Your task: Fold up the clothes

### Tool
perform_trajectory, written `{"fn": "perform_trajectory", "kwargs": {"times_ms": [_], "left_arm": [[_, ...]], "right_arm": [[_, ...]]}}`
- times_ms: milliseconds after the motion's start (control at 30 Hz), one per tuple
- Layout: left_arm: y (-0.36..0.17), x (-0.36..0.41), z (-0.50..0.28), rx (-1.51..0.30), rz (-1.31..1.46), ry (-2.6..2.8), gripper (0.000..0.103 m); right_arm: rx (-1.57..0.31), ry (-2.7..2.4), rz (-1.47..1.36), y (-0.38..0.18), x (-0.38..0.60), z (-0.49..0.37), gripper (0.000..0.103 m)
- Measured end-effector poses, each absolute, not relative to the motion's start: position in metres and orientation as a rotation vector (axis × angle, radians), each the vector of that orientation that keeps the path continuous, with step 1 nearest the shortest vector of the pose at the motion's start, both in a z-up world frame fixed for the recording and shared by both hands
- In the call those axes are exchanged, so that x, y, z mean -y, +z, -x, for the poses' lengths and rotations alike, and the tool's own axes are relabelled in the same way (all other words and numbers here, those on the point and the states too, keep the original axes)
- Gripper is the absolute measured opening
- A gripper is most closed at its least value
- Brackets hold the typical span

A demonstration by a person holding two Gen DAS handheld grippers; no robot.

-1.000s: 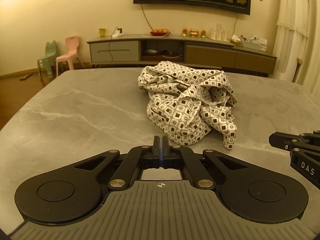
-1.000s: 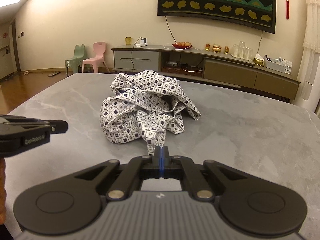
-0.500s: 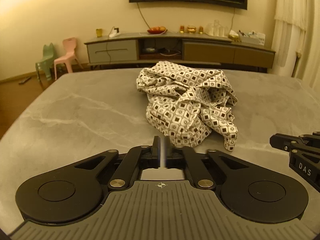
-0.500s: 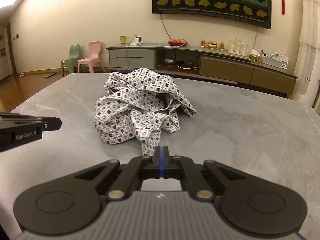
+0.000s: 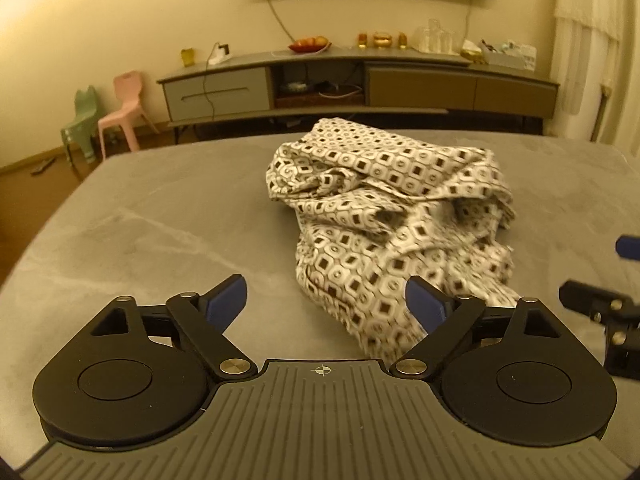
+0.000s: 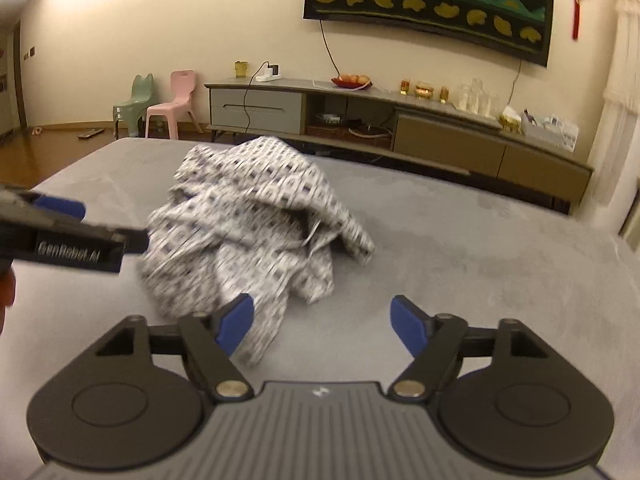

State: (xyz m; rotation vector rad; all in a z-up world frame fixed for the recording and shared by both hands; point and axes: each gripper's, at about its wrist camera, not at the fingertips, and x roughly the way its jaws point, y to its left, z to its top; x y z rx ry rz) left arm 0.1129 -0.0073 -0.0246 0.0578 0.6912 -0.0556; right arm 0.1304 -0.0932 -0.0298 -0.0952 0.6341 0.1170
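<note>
A grey marble-look table (image 5: 140,240) fills the lower two thirds of both wrist views, its far edge running across the middle of each frame. Behind it, against a cream wall, a long low sideboard (image 6: 440,132) stretches across the upper half, carrying a fruit dish, glasses and small gold items. Above it, at the top of the frame, hangs a dark wall hanging (image 6: 432,0) with green zigzags and yellow shapes. At the far left of both views stand a pink chair (image 6: 176,100) and a green chair (image 6: 134,102) on a wooden floor.

The crumpled patterned garment (image 5: 392,216), white with small dark squares, lies bunched in a heap on the table: centre-right in the left wrist view, centre-left and motion-blurred in the right wrist view. One trailing end reaches down towards the bottom of each frame.

The left gripper (image 5: 325,302) sits in the lower centre of its own view, jaws apart and opening; the near end of the cloth lies between the blue pads, close against the right-hand one, but is not clamped. The right gripper (image 6: 322,322) sits likewise in its view, jaws apart and opening, the cloth's trailing end just beside its left-hand pad, bare table between the pads. Each gripper shows at the other view's edge.
</note>
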Motion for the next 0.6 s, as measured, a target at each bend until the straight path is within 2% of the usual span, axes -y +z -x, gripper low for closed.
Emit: {"fn": "perform_trajectory", "kwargs": {"times_ms": [200, 267, 300, 333, 400, 600], "left_arm": [[-0.037, 0.01, -0.143, -0.702, -0.008, -0.091, 0.076], [-0.038, 0.014, -0.146, -0.691, -0.03, -0.098, 0.076], [-0.039, 0.016, -0.148, -0.69, -0.033, -0.104, 0.076], [-0.04, 0.017, -0.15, -0.69, -0.037, -0.109, 0.076], [-0.041, 0.016, -0.153, -0.694, -0.02, -0.108, 0.076], [-0.042, 0.012, -0.148, -0.688, 0.013, -0.119, 0.076]], "right_arm": [[-0.666, 0.22, 0.087, -0.047, 0.089, -0.188, 0.081], [-0.705, 0.266, 0.095, -0.058, 0.084, -0.203, 0.06], [-0.726, 0.289, 0.1, -0.063, 0.081, -0.21, 0.028], [-0.75, 0.304, 0.103, -0.069, 0.08, -0.216, 0.003], [-0.752, 0.319, 0.116, -0.07, 0.081, -0.217, 0.001], [-0.62, 0.437, -0.044, 0.0, 0.106, -0.159, 0.001]]}}
